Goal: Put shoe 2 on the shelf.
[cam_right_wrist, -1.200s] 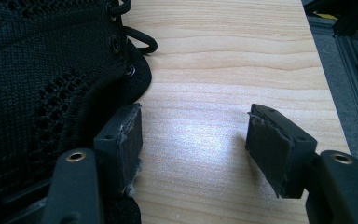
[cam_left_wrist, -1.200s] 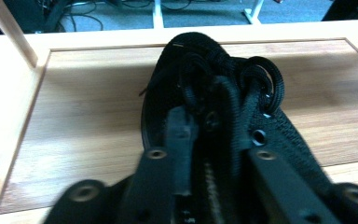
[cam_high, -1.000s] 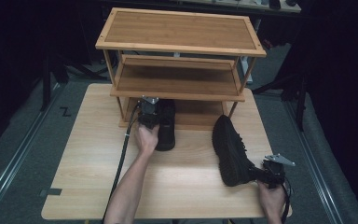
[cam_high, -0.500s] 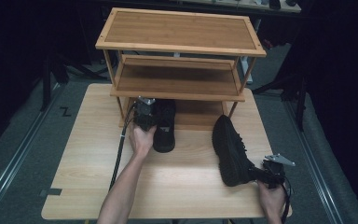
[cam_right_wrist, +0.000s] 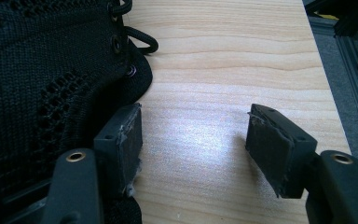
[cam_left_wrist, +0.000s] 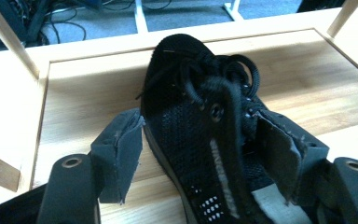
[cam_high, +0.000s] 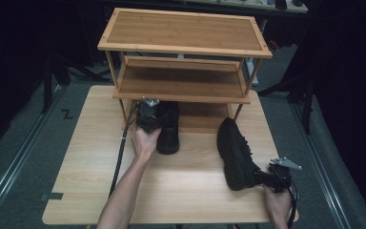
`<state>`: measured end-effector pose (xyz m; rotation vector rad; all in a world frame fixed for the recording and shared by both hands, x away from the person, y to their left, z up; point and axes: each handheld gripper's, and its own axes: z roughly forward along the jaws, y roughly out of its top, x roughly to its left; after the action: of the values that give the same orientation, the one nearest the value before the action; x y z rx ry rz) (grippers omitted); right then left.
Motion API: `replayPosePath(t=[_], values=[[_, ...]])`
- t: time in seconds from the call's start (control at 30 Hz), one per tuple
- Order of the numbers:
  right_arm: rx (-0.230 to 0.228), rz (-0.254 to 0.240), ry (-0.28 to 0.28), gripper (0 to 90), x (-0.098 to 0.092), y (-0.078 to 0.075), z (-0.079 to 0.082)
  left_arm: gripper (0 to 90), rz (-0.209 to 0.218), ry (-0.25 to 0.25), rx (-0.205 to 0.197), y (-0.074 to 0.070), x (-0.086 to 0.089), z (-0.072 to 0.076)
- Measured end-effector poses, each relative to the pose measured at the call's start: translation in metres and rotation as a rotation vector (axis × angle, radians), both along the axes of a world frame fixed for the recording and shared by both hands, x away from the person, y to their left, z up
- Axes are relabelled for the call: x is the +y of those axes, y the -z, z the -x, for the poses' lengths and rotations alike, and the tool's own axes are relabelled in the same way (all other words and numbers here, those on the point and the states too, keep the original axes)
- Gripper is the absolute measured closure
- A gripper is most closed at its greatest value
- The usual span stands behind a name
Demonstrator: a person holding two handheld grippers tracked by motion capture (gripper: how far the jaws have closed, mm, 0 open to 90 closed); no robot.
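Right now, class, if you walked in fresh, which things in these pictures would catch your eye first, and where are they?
A three-tier wooden shoe rack stands at the table's far side. One black shoe sits with its toe on the rack's bottom shelf; the left claw has just been opening and straddles it, pads apart. A second black shoe lies on the table at the right, with the open right claw beside it.

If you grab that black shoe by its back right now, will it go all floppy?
Probably a bit. The right-hand black shoe has a knitted mesh upper, so the collar would likely squash between the pads. Its thick sole looks stiffer and should hold shape. Its loose laces would likely dangle, and the shoe might tip toe-down.
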<state>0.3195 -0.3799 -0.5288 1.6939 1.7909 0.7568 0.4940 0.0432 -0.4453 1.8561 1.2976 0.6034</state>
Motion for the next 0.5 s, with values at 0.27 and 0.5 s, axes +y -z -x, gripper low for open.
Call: replayPosePath(t=[0.27, 0.5], values=[[0.000, -0.003, 0.000, 36.2, 0.000, 0.000, 0.000, 32.3, 0.000, 0.044, -0.019, -0.006, 0.008, 0.020], [-0.001, -0.004, -0.002, 36.2, 0.000, 0.000, 0.000, 32.4, -0.001, 0.046, -0.042, -0.007, 0.023, 0.038]])
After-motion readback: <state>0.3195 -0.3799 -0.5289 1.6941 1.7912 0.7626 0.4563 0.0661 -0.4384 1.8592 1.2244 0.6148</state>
